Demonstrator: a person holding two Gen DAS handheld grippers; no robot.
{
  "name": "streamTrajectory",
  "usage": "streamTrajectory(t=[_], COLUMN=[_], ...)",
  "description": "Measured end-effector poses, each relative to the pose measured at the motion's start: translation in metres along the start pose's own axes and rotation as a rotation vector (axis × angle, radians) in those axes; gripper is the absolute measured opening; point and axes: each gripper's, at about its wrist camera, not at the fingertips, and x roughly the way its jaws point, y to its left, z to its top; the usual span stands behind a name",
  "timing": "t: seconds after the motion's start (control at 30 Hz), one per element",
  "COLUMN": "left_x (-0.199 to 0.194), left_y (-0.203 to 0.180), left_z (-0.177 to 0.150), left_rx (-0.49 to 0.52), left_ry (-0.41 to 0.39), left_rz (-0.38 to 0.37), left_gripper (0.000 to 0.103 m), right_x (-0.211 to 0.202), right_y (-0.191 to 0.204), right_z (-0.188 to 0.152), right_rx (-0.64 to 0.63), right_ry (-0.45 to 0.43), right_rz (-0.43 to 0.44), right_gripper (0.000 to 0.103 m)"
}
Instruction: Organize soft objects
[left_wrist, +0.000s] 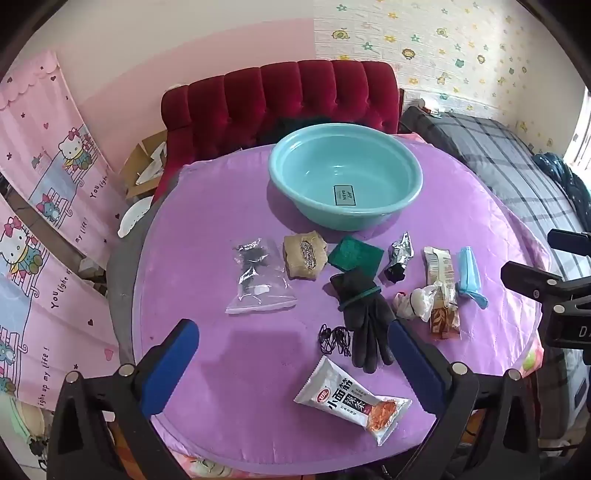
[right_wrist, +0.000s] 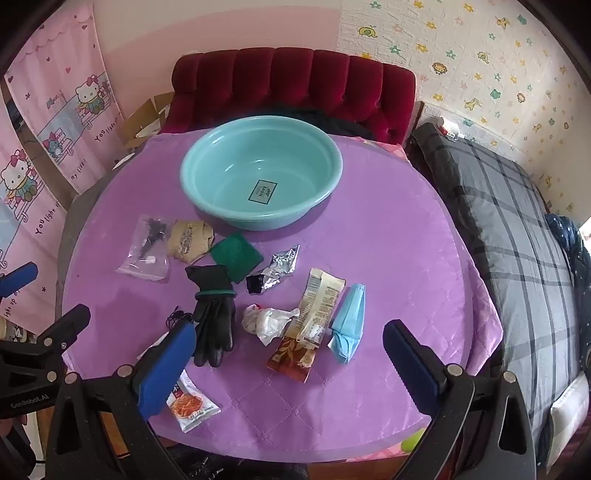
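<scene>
My left gripper (left_wrist: 295, 354) jaws spread wide, nothing between, my right gripper (right_wrist: 291, 363) likewise, both above purple table (right_wrist: 388, 240), black glove (right_wrist: 214, 317), blue mask (right_wrist: 347, 325), wrappers scattered near empty teal basin (right_wrist: 325, 184)

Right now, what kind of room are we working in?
Probably a bedroom in a home. A bed with a plaid blanket stands beside the table, a red tufted headboard sits behind it, and cartoon cat curtains hang on the pink wall.
</scene>
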Motion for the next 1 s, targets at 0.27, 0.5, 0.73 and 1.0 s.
streamTrajectory(t=[0.27,0.5,0.73,1.0], left_x=[-0.0003,0.0027,0.0030,0.0030], left_y=[-0.0056,-0.0038,-0.0054,-0.0076], left_z=[-0.0001,-0.0023,-0.0057,-0.0056], left_rx=[0.014,0.026,0.027,0.030], left_ry=[0.004,0.014,0.031,0.041], left_rz=[0.004,-0.002,-0.011,-0.009], left_gripper=[0.103,0.103,0.103,0.103], right_x=[-0.0023,0.0026,0.0051,0.0053], right_y=[-0.0016,-0.0007,-0.0037,-0.0055], right_z=[0.0005,-0.0017,-0.0064,-0.0080], right_rx=[0.006,0.013,0.016,0.014], right_ry=[-0.004,0.015,0.027,0.034], right_rz=[0.010,0.012,0.008,0.010], right_gripper=[0.103,0.103,0.103,0.103])
